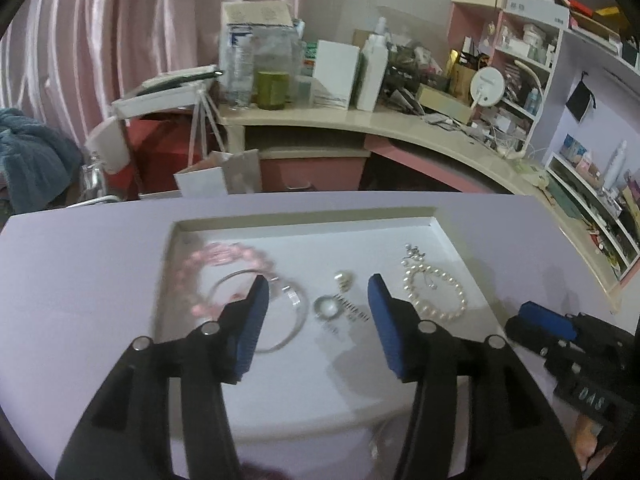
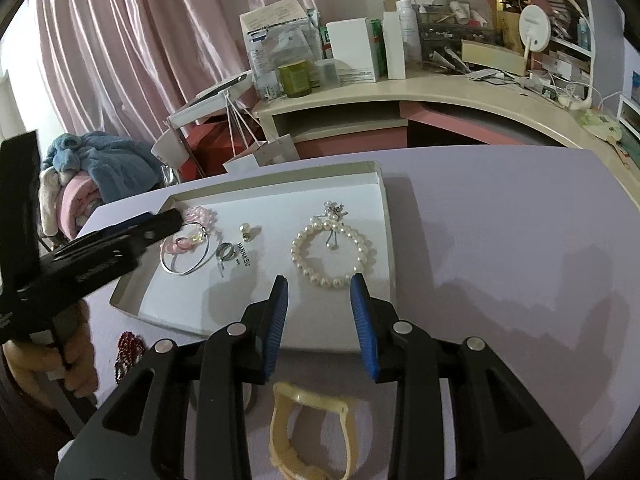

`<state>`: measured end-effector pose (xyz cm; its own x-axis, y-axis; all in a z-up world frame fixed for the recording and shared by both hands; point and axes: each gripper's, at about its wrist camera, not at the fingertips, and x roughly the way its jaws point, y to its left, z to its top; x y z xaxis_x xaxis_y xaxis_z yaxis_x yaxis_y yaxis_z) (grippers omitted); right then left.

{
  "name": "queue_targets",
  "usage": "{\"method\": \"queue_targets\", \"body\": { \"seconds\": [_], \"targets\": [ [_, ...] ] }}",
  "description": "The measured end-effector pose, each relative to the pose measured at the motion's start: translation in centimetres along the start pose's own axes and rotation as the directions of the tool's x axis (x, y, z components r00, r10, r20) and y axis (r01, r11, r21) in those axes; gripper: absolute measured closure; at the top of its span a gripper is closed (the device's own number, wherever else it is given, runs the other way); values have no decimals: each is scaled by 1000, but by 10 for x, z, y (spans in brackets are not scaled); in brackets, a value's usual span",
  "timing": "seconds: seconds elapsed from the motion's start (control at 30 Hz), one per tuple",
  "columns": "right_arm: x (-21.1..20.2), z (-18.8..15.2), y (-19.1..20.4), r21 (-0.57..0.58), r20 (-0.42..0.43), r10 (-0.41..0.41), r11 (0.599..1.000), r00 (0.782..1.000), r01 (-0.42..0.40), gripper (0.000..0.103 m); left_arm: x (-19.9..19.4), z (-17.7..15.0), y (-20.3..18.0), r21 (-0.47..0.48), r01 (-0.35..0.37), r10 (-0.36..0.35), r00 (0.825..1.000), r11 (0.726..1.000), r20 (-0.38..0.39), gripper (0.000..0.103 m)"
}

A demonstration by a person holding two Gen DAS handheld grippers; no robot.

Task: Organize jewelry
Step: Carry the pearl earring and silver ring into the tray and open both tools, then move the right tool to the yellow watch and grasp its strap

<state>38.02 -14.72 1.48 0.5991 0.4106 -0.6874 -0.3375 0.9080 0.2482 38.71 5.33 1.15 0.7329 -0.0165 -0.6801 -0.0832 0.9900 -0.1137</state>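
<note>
Your left gripper hangs with its blue-padded jaws apart and nothing between them, low over the shallow white cardboard tray. Just under its left pad lie the thin silver bangle and the pink beaded bracelet, the two overlapping; between the pads, on the tray floor, sit a small silver ring and a pearl stud. Further right rests the white pearl bracelet with a fine silver chain beside it.

Your right gripper also stands parted and empty, over the tray's near edge, just short of the pearl bracelet. Below it, on the lilac tabletop outside the tray, lies a cream-yellow strap watch; a dark red beaded piece lies off to the left, also outside.

By the look of it, you are between placements: the tray is partly filled and two pieces wait outside. Next, bring one gripper down over the watch strap and close on a single band.
</note>
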Motion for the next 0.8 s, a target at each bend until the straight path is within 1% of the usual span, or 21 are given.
{"method": "queue_targets", "body": {
  "seconds": [0.1,0.23,0.43,0.63,0.8],
  "targets": [
    [-11,-7,5,3,8,4,1000,1000,-4,69,-21,-8,13,-12,-22,22,1000,1000,16,44],
    [-24,-18,15,-3,13,15,1000,1000,-15,69,-56,-29,36,-41,-57,58,997,998,41,39],
    [-37,-44,32,-12,2,37,999,999,-37,69,-93,-65,69,-86,-98,102,994,991,43,30],
    [-43,-71,39,-13,-19,25,1000,1000,-25,69,-112,-92,87,-108,-117,122,992,987,33,26],
    [-44,-82,44,-13,-39,26,1000,999,-26,69,-121,-107,92,-116,-126,130,991,985,30,24]
  ]
}}
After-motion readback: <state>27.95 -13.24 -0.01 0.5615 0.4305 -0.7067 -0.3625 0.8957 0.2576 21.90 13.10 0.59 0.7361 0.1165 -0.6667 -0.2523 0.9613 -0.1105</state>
